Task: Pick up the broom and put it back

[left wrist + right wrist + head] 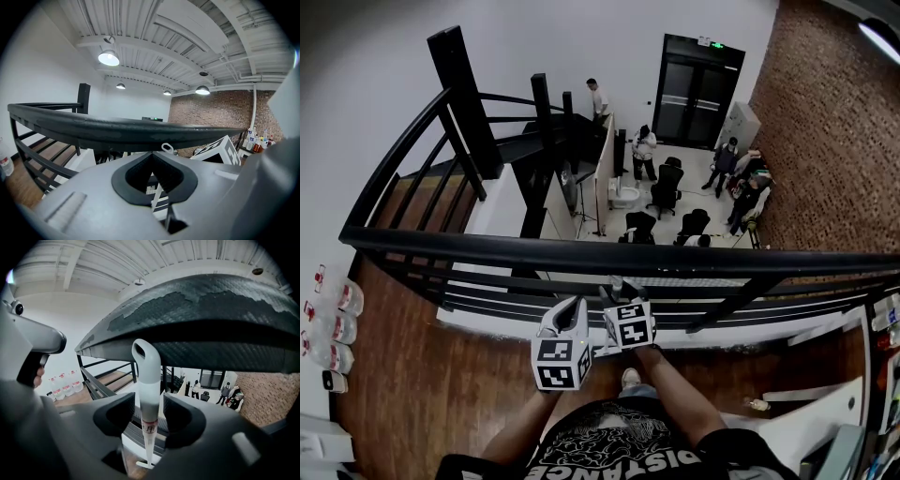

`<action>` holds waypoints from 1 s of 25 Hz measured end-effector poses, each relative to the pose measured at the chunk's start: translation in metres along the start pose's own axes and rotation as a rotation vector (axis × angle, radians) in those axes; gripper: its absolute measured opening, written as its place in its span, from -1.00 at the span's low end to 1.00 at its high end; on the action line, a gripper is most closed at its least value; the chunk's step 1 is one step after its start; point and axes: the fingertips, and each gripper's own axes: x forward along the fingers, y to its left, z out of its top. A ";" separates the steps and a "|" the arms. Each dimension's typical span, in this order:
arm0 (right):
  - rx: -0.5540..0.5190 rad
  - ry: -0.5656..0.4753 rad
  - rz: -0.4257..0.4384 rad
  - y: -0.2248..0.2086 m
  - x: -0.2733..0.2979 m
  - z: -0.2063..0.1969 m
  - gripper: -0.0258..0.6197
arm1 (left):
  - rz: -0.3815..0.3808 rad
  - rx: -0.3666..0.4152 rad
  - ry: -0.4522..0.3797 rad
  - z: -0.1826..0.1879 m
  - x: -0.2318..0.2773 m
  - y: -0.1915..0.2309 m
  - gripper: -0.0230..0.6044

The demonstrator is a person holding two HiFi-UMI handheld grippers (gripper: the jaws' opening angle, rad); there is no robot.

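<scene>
Between the right gripper's (149,400) jaws: the broom handle (146,376), upright, pads apart with a gap on either side.
Left gripper (152,154): jaws together, tips meeting, gripping nothing.
Handle top: its hanging loop sits close beneath the black railing (201,329).
Far below: people (644,150) and office chairs (666,186) on the lower floor.

We look from a dark wooden plank floor (422,375) past a black metal railing (581,255) to a lower level. Down there, black office chairs (666,187) stand near a black double door (698,89). A white plaster wall (534,47) is at left, a red brick wall (825,141) at right. The round ceiling lamps (108,58) are lit.
</scene>
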 end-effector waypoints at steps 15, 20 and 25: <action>0.045 -0.085 -0.124 -0.008 -0.054 0.001 -0.42 | -0.038 0.004 -0.015 -0.004 -0.026 -0.005 -0.91; 0.033 -0.130 -0.184 0.005 -0.097 0.005 -0.60 | -0.076 0.004 -0.027 -0.011 -0.055 -0.010 -0.91; 0.033 -0.177 -0.219 0.020 -0.143 0.012 -0.79 | -0.100 0.042 -0.054 -0.011 -0.079 -0.021 -0.91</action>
